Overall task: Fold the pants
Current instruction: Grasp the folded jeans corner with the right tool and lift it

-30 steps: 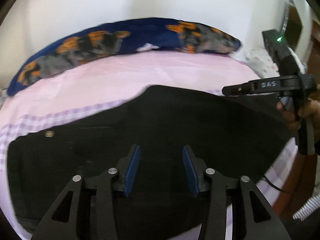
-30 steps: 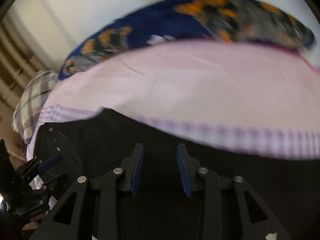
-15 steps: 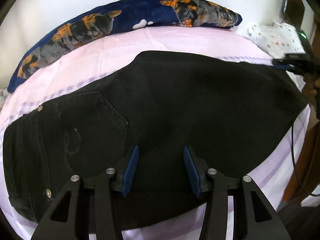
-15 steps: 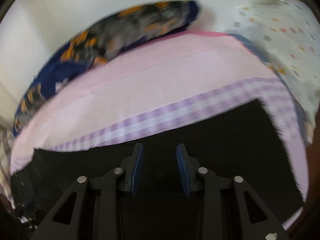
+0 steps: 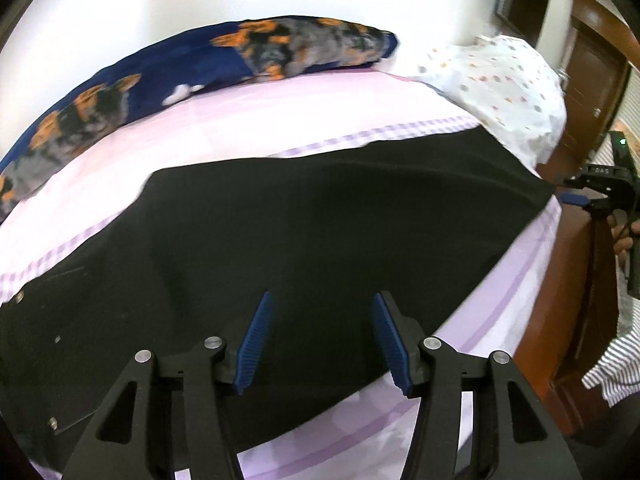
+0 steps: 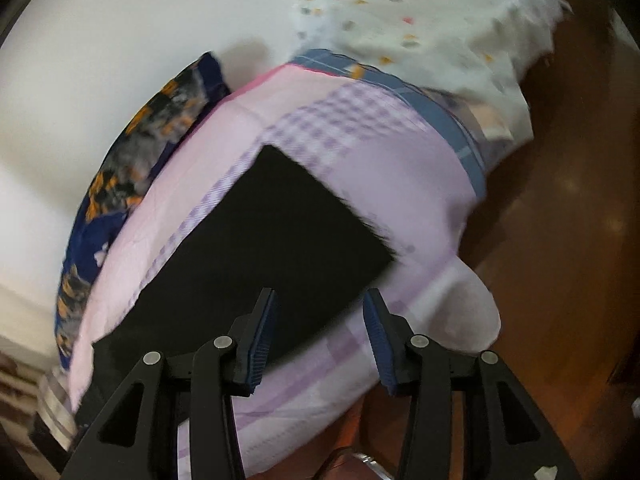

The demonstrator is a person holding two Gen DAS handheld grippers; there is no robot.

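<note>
Black pants [image 5: 304, 232] lie flat across a pink bed, waistband at the left, leg ends at the right. My left gripper [image 5: 322, 340] is open and empty, just above the pants' near edge. My right gripper [image 6: 318, 332] is open and empty, over the near edge of the bed by the frayed leg hem [image 6: 360, 216]. The pants [image 6: 256, 256] run away to the left in the right wrist view. The right gripper also shows in the left wrist view [image 5: 576, 194], off the bed's right end, apart from the hem.
A pink and lilac checked sheet [image 5: 280, 116] covers the bed. A navy and orange bolster [image 5: 200, 64] lies along the white wall. A white dotted pillow [image 5: 508, 84] sits at the right end. Brown wooden floor [image 6: 560, 200] lies beyond the bed's end.
Both views have swung right along the pants. The right gripper has moved from the middle of the pants to the leg end and off the bed edge. Both grippers stay open.
</note>
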